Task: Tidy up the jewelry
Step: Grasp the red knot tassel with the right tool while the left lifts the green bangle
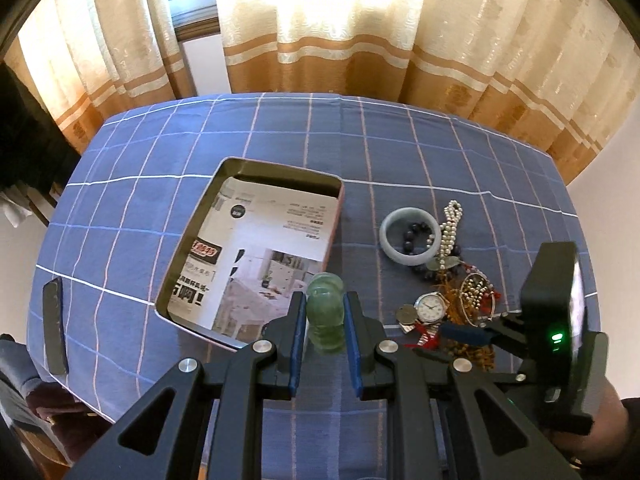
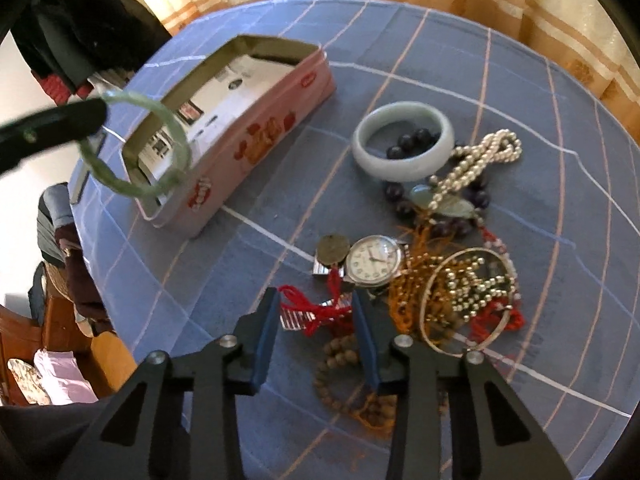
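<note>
My left gripper is shut on a green jade bangle and holds it in the air by the near right corner of an open pink tin box lined with printed paper. The bangle also shows hanging in front of the box in the right wrist view. My right gripper is open, low over a jewelry pile: a red cord, a wristwatch, wooden beads, a metal hoop, a pearl string and a pale jade bangle.
The round table has a blue checked cloth. A dark flat bar lies near its left edge. Curtains hang behind the table. Clothes and furniture stand to the left, beyond the table edge.
</note>
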`<state>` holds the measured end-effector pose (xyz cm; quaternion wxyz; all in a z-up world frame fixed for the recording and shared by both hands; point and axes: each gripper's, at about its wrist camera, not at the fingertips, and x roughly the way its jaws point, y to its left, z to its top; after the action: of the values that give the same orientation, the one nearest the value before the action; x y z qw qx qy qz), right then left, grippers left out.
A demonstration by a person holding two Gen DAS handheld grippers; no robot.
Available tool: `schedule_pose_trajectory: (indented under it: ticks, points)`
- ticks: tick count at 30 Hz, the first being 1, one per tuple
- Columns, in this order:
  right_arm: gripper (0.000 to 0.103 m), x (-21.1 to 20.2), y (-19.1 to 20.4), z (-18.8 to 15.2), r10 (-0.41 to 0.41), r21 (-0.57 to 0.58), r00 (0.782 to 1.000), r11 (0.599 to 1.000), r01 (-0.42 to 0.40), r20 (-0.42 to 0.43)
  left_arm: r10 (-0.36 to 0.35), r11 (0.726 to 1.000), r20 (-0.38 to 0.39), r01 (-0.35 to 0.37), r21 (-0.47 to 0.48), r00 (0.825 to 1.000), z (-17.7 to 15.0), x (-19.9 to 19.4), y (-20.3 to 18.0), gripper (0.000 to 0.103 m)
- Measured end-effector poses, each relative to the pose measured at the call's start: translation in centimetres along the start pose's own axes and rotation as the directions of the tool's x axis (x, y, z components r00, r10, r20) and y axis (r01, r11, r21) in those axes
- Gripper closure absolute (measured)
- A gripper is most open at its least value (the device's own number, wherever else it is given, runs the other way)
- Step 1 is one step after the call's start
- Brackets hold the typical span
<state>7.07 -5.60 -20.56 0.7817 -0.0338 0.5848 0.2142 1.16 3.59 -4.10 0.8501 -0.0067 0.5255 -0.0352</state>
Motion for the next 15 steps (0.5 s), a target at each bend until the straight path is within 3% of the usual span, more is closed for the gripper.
schedule_pose_trajectory:
  ticks: [3,4,5,7,15]
  points:
    - [0.072,1.0,0.1,-0.1,-0.020,-0.002,0.999,1.000,0.020,-0.038,-0.001,1.000,-0.002,0.001,-0.009,1.000,-0.1,0.0,0.8,0.085]
    - [0.078,1.2,0.2,-0.2,-0.033,-0.008,0.998,0.999,0.032,-0.044,-0.002,1.000,-0.002,0.002,-0.015,1.000,-0.1,0.0,1.2,0.085]
    - [0.092,1.2,0.2,-0.1,-0.039,-0.012,0.998,0.999,0.038,-0.042,-0.003,1.000,-0.001,0.003,-0.020,1.000,0.0,0.0,1.5,0.085]
    - [0.093,1.3,-0.1,0.0,0.012,0.027,0.999,1.000,-0.011,-0.052,-0.006,1.000,0.002,0.006,-0.028,1.000,0.2,-0.1,2.1,0.085]
    - [0.094,-3.5,1.1,1.4,0.043,0.025,0.997,0.999,-0.044,0.058,-0.006,0.999,0.032,0.007,-0.043,0.999,1.4,-0.8,4.1,0.085]
